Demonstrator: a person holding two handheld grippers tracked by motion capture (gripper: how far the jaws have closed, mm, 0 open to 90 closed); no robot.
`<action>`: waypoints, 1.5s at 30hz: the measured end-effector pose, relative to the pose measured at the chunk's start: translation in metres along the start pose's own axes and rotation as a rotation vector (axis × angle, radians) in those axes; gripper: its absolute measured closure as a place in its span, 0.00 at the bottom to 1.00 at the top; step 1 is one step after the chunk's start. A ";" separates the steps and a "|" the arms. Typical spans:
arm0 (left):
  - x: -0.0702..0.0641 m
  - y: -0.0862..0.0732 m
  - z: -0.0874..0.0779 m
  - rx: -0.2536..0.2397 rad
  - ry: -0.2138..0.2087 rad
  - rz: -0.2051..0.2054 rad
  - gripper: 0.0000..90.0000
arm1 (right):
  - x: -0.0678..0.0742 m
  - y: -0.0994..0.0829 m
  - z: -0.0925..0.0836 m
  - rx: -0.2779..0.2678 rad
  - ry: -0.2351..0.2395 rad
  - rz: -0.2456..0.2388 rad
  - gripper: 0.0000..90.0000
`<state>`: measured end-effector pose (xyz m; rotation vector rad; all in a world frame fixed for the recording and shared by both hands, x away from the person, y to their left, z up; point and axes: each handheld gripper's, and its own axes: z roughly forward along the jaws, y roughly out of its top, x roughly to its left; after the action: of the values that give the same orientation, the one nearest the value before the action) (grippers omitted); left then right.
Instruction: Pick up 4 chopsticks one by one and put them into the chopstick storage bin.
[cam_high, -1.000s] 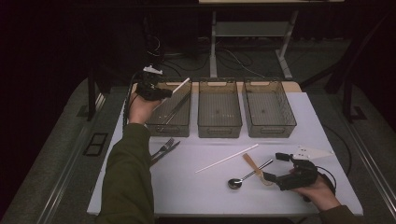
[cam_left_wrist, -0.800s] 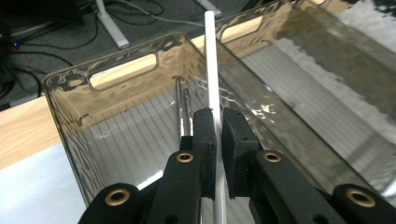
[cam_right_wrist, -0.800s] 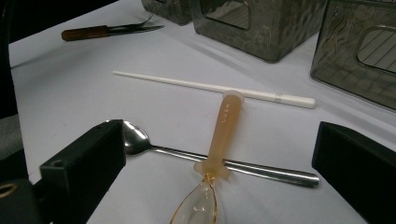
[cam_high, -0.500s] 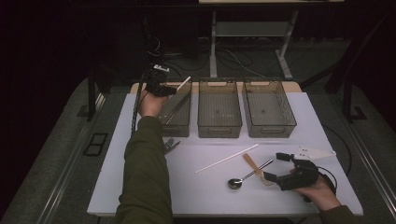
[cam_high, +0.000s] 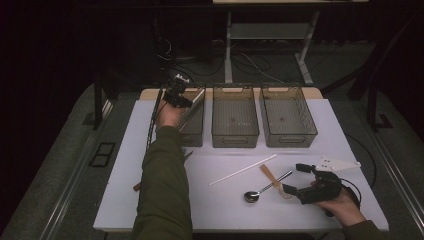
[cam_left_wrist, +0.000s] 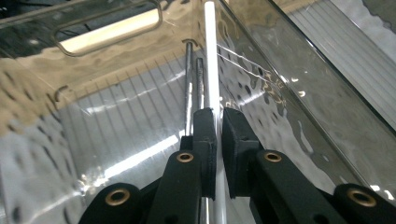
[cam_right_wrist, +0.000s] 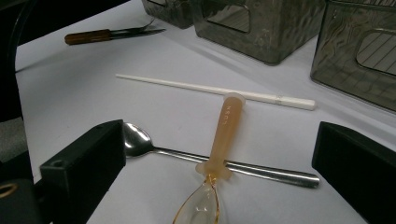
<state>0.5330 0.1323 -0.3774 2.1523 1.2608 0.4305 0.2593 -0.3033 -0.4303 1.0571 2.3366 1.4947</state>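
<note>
Left tongs (cam_left_wrist: 218, 122) pinching white chopstick (cam_left_wrist: 211, 56), metal chopsticks (cam_left_wrist: 189, 84) beneath

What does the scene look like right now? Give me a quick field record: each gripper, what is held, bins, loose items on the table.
left gripper: shut on a white chopstick, lowered inside the left bin
left bin contents: two metal rods beside the chopstick
right gripper: open, empty, low over the table
between right jaws: metal spoon with an amber plastic spoon lying across it
loose items: second white chopstick; fork with a wooden handle
other bins: middle bin, right bin, contents unclear
</note>
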 end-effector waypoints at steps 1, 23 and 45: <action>0.000 0.000 0.000 -0.005 -0.001 0.000 0.92 | 0.000 0.000 0.000 -0.001 0.000 0.001 0.03; -0.047 -0.020 -0.060 -0.151 -0.177 0.107 0.36 | 0.000 0.000 0.001 0.016 -0.011 -0.006 0.03; -0.107 -0.095 -0.094 -0.276 -0.347 0.191 0.23 | 0.000 -0.001 0.003 0.023 -0.020 -0.012 0.03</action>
<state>0.3644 0.1061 -0.3642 2.0085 0.7615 0.2740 0.2601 -0.3014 -0.4323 1.0568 2.3482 1.4501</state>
